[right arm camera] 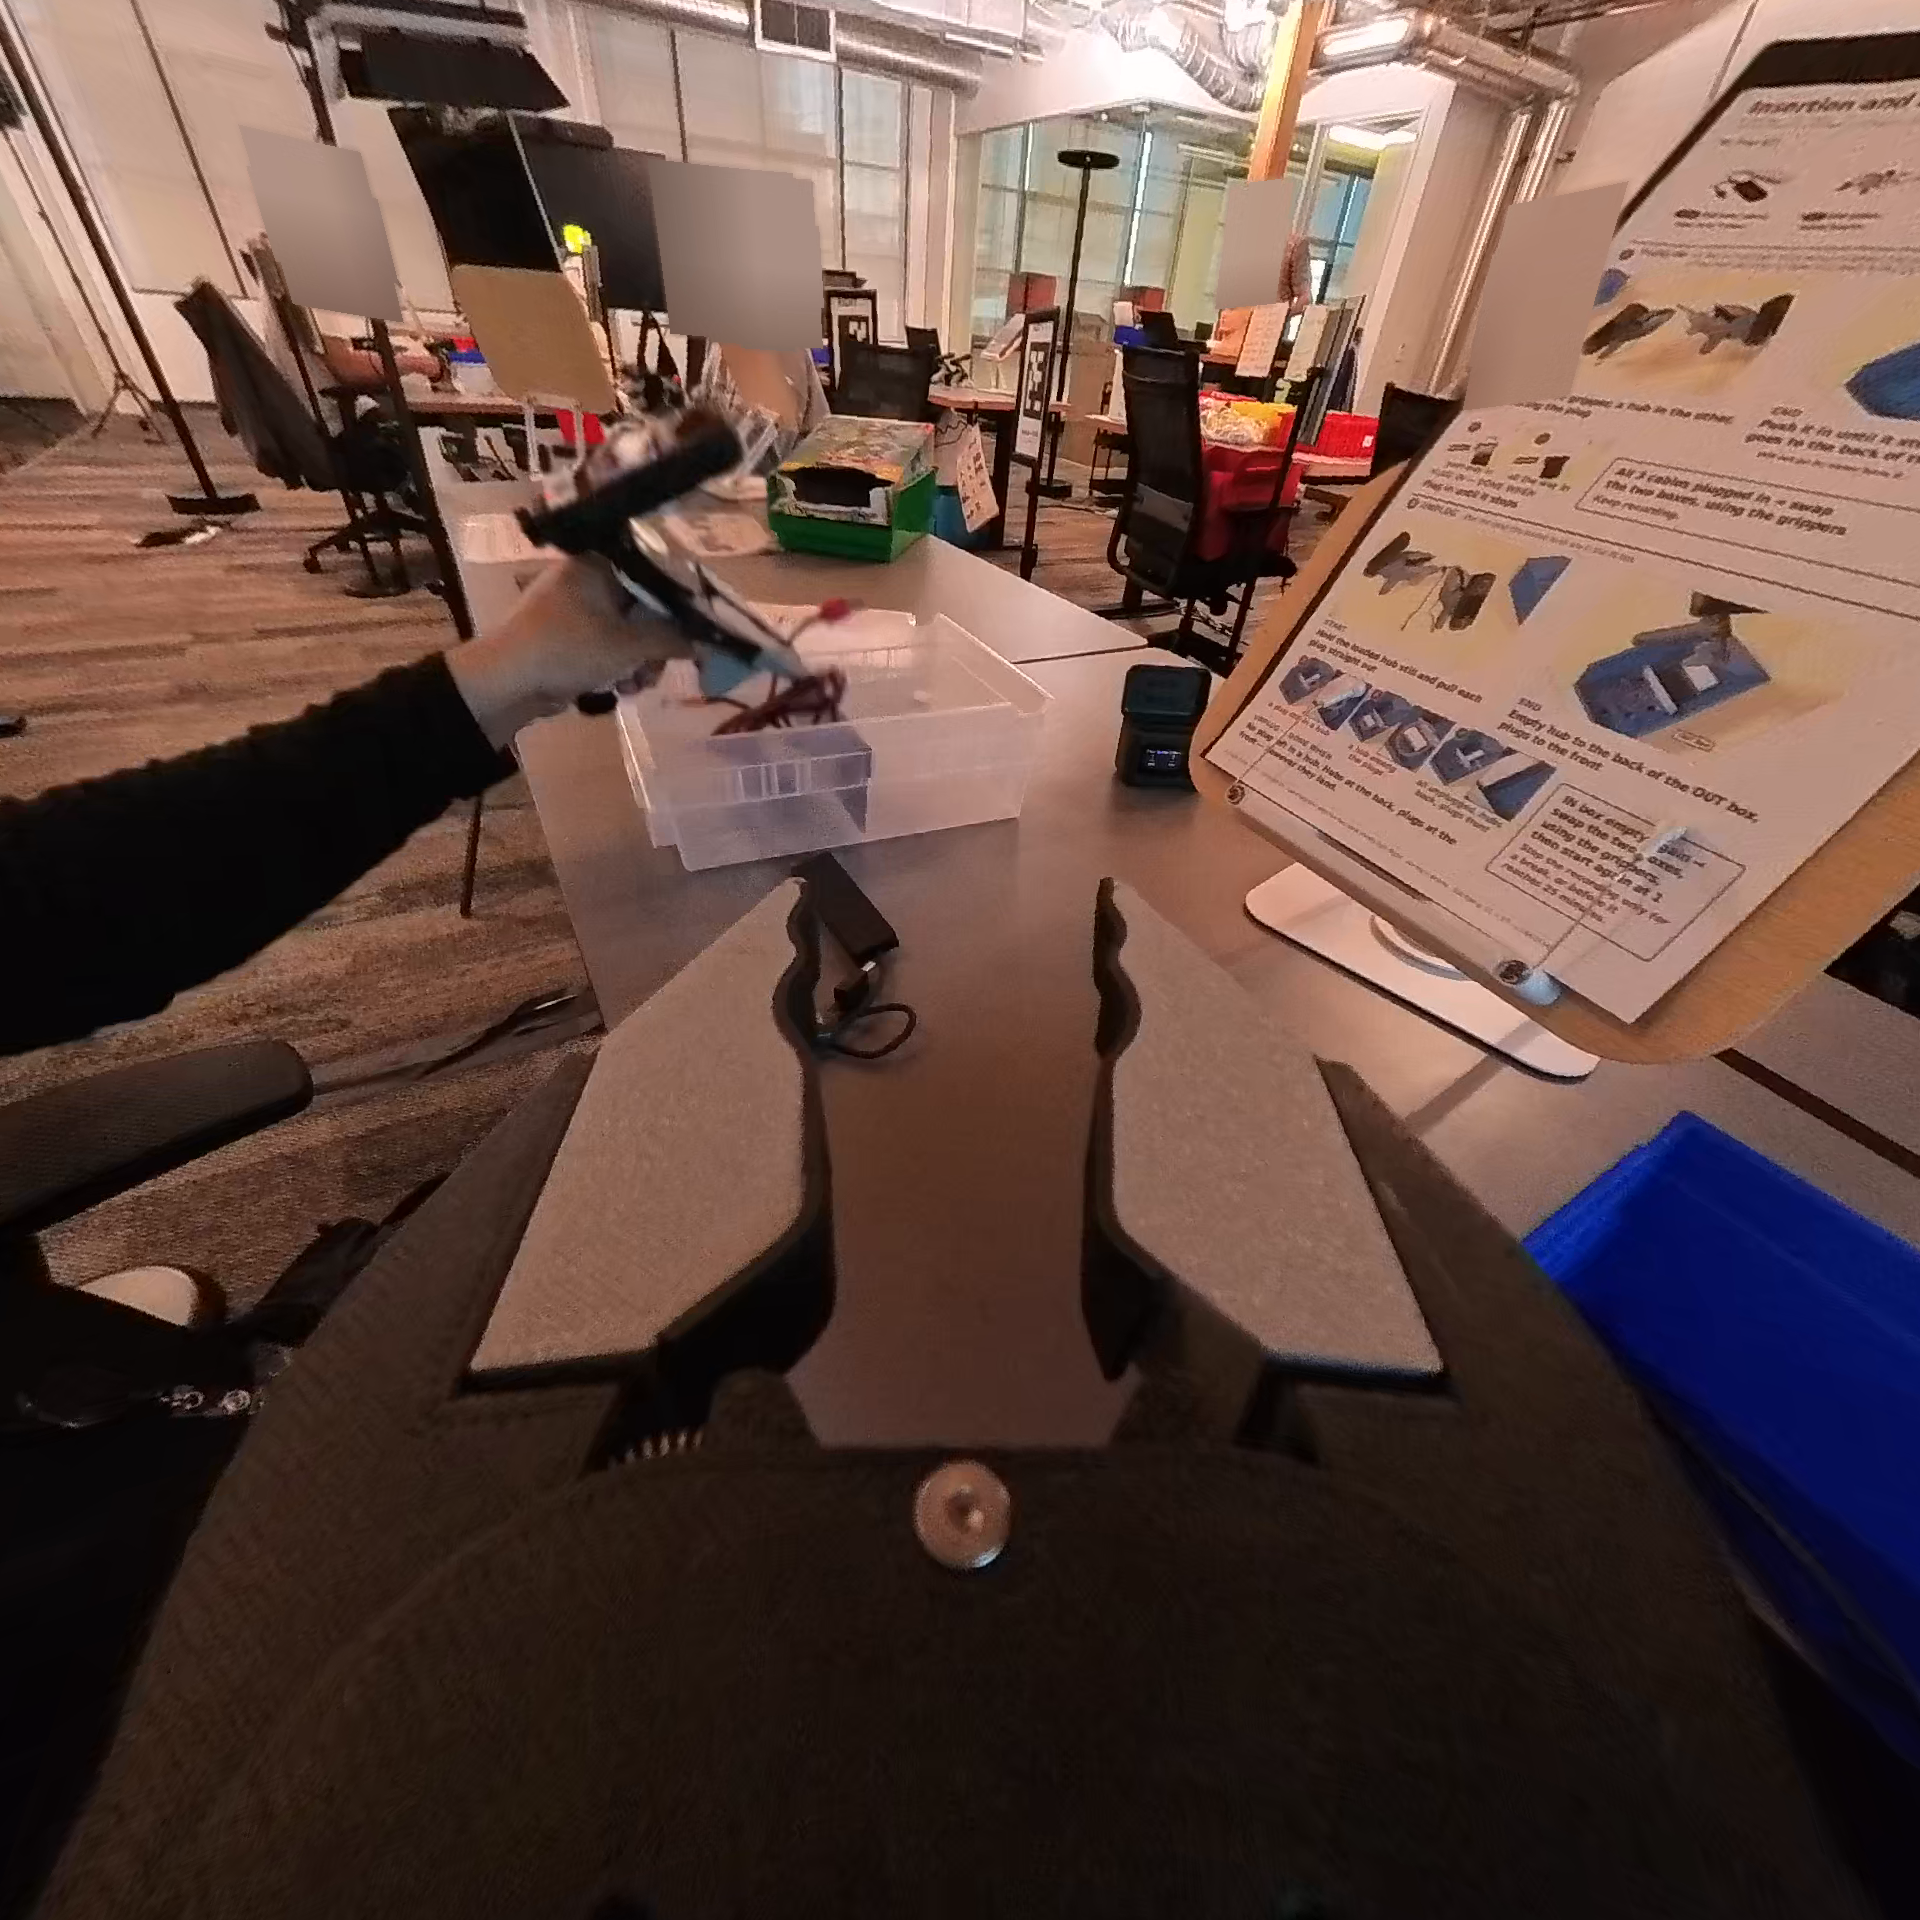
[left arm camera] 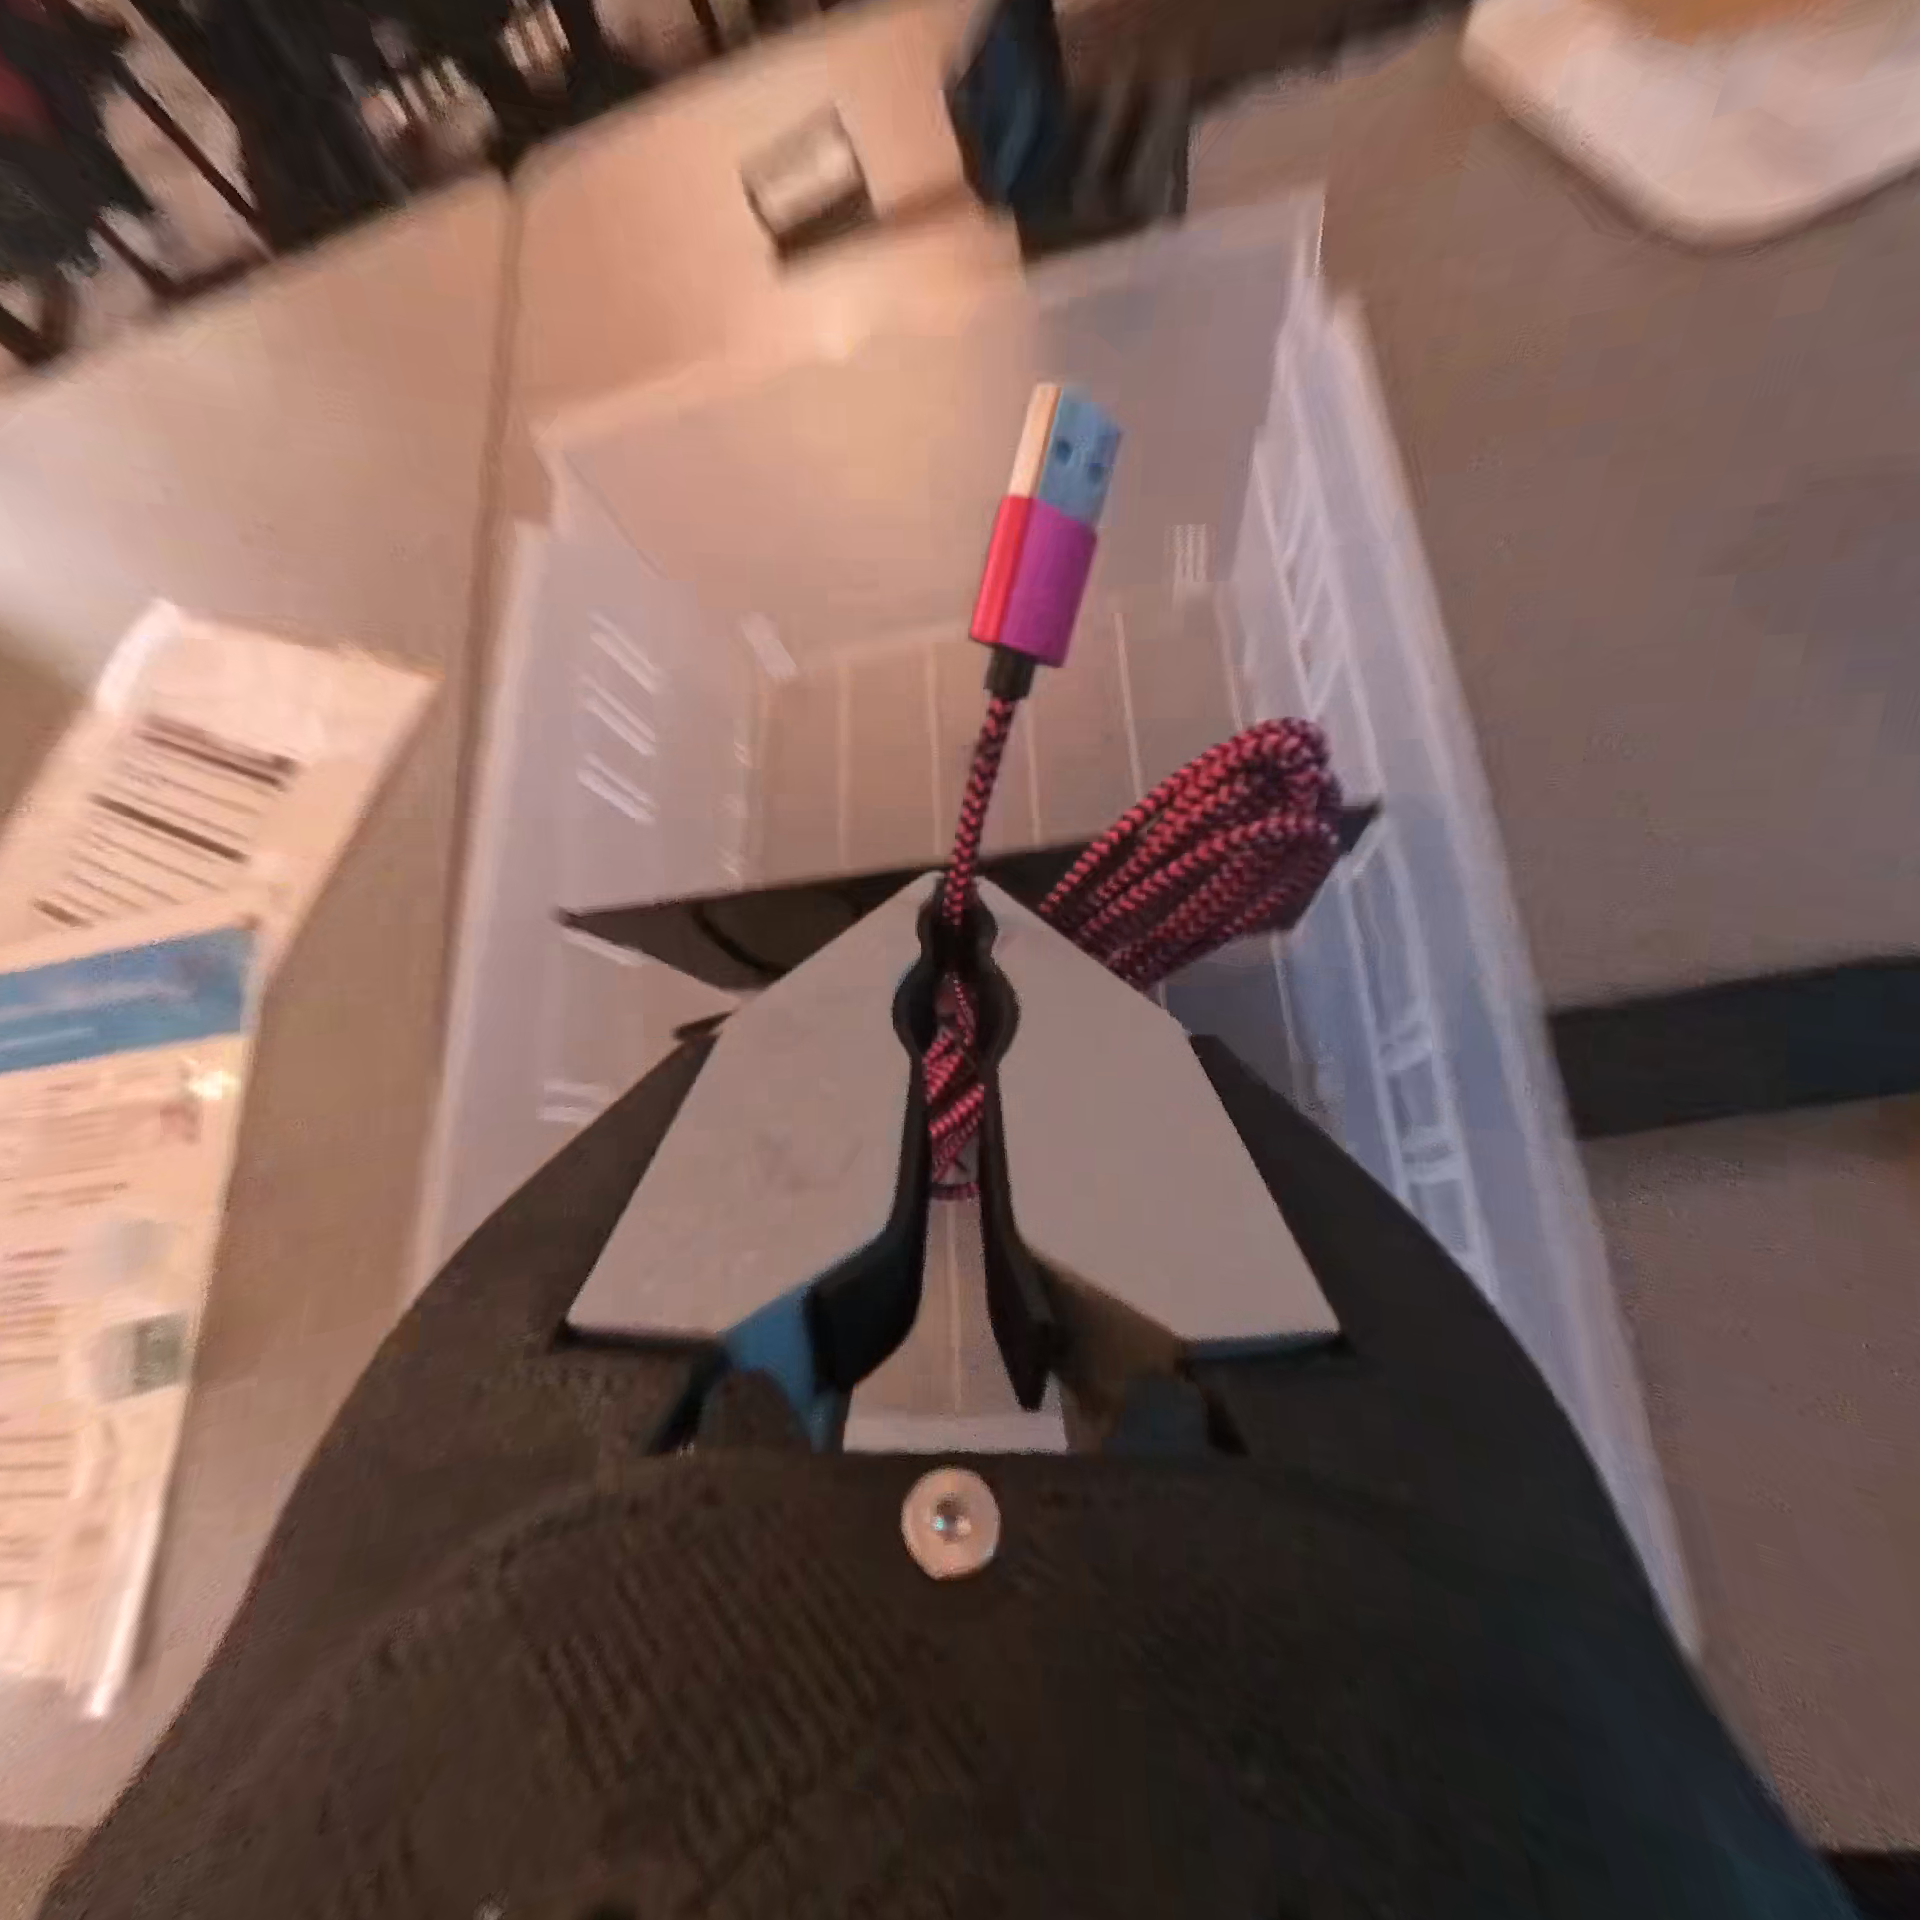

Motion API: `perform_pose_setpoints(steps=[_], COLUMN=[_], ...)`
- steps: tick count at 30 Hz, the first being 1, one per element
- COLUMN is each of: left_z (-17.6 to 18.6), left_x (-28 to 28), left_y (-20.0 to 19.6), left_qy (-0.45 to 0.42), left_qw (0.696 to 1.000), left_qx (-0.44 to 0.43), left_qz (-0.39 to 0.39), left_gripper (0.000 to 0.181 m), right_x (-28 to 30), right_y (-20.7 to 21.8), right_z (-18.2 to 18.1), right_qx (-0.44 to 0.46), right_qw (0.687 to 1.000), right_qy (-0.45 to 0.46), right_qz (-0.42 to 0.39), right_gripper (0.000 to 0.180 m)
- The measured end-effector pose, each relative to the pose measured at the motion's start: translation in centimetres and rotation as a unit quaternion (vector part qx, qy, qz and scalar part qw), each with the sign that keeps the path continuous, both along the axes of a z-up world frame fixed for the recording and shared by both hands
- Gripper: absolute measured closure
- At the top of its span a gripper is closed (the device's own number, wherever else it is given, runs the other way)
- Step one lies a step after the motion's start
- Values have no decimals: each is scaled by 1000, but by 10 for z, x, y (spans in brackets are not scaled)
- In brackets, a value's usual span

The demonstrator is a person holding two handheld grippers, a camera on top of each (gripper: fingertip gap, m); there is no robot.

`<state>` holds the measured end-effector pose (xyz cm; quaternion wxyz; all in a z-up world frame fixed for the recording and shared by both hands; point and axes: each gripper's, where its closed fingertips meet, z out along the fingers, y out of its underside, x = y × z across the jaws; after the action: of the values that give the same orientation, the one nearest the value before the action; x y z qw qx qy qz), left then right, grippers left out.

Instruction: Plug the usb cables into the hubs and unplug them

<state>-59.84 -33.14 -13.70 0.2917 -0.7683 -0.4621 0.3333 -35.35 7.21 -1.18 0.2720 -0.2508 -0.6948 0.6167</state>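
My left gripper [left arm camera: 961, 904] is shut on a red-and-black braided USB cable [left arm camera: 977, 790]. The cable's red plug [left arm camera: 1039, 571] sticks up beyond the fingertips, and the bundled rest of the cable [left arm camera: 1216, 842] hangs to the right, over a clear plastic bin [left arm camera: 1340, 644]. The right wrist view shows this gripper [right arm camera: 665, 582] blurred above the same bin [right arm camera: 935, 727]. My right gripper [right arm camera: 951, 899] is open and empty over the table. A black USB hub [right arm camera: 847, 914] with a short black lead lies on the table by its left fingertip, not between the pads.
An instruction board on a stand [right arm camera: 1558, 623] leans at the right. A blue bin [right arm camera: 1766, 1351] is at the near right. A small black device [right arm camera: 1164, 722] stands behind the hub. A green box [right arm camera: 852, 499] sits farther back. Printed sheets [left arm camera: 125, 935] lie left of the clear bin. The grippers' ends are close to 50 cm from one another.
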Motion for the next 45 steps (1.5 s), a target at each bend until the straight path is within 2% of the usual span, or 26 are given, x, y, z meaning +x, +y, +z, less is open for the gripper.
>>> perform_pose_setpoints(steps=[3,8,10,13,17,23,26,30,33,35,38,41,45], left_z=[82,202,231,242,227,198,180,129,77,54,44,29,-25], left_x=[10,45,62,80,79,71,78,92,105,115,121,115,88], left_y=[7,49,80,136,189,216,241,287,309,311,299,264,209], left_qy=[89,177,194,174,142,80,55,14,-58,-93,-109,-136,-201], left_qw=[996,981,972,962,958,955,944,931,930,924,918,914,912], left_qx=[25,21,40,62,47,76,75,41,25,12,29,7,-71], left_qz=[-16,-80,-130,-202,-244,-276,-315,-362,-362,-372,-380,-383,-351], left_gripper=[181,181,181,181,181,181,181,181,172,166,151,132,119], right_x=[1,1,4,7,12,15,13,11,9,6,4,3,6], right_y=[-4,-8,-11,-15,-18,-5,1,3,3,6,14,19,14], right_z=[-2,-3,-2,-2,-1,8,11,11,5,0,-2,3,7], right_qx=[6,3,5,14,18,15,-7,-19,-5,6,-1,-31,-56], right_qw=[1000,1000,1000,1000,1000,1000,1000,1000,1000,1000,1000,999,998], right_qy=[-2,-8,-5,1,3,20,12,3,-3,-9,-19,-24,-31], right_qz=[4,8,12,12,17,4,9,9,3,-6,-11,-6,16], right_gripper=[129,129,129,129,128,129,129,129,128,129,128,129,130])
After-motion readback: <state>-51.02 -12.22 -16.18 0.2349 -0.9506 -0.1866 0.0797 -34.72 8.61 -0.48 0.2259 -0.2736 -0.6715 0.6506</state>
